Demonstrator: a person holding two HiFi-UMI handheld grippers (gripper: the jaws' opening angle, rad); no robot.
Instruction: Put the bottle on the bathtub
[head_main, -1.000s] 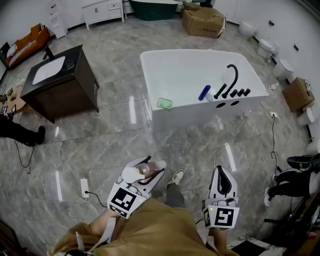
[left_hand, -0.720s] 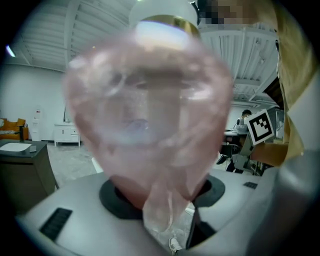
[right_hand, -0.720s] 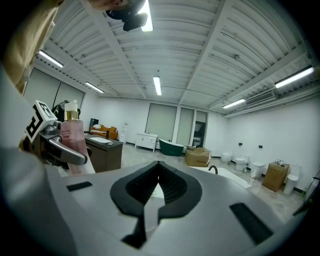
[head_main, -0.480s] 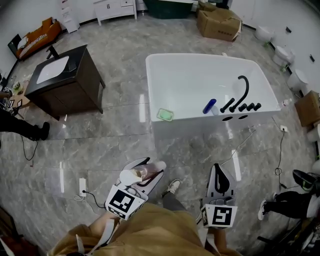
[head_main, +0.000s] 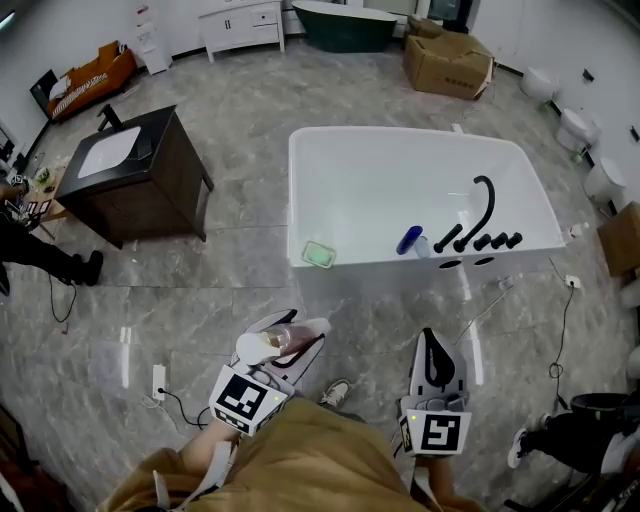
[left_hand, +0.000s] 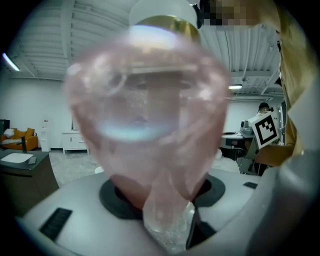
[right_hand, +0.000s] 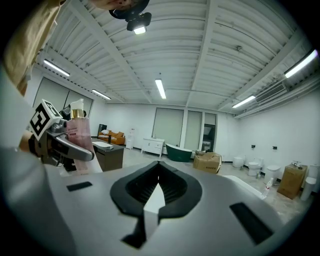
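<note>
My left gripper (head_main: 296, 335) is shut on a clear pink bottle (head_main: 276, 342) with a white cap and gold collar. In the left gripper view the bottle (left_hand: 150, 115) fills the frame between the jaws. The white bathtub (head_main: 330, 262) stands ahead across the floor, its near rim well beyond the bottle. My right gripper (head_main: 436, 350) is shut with nothing in it, lower right in the head view. The right gripper view shows its closed jaws (right_hand: 156, 192) and the left gripper holding the bottle (right_hand: 78, 131) at the left.
On the tub's near rim lie a green soap dish (head_main: 319, 254), a blue bottle (head_main: 409, 240) and black tap fittings (head_main: 480, 240). A dark vanity with a sink (head_main: 125, 175) stands left. Cardboard boxes (head_main: 448, 62), toilets (head_main: 582, 128) and floor cables (head_main: 180, 398) surround.
The view has advanced toward the bathtub, which now sits a little nearer and more centred. Both grippers keep their poses, the left still holding the bottle.
</note>
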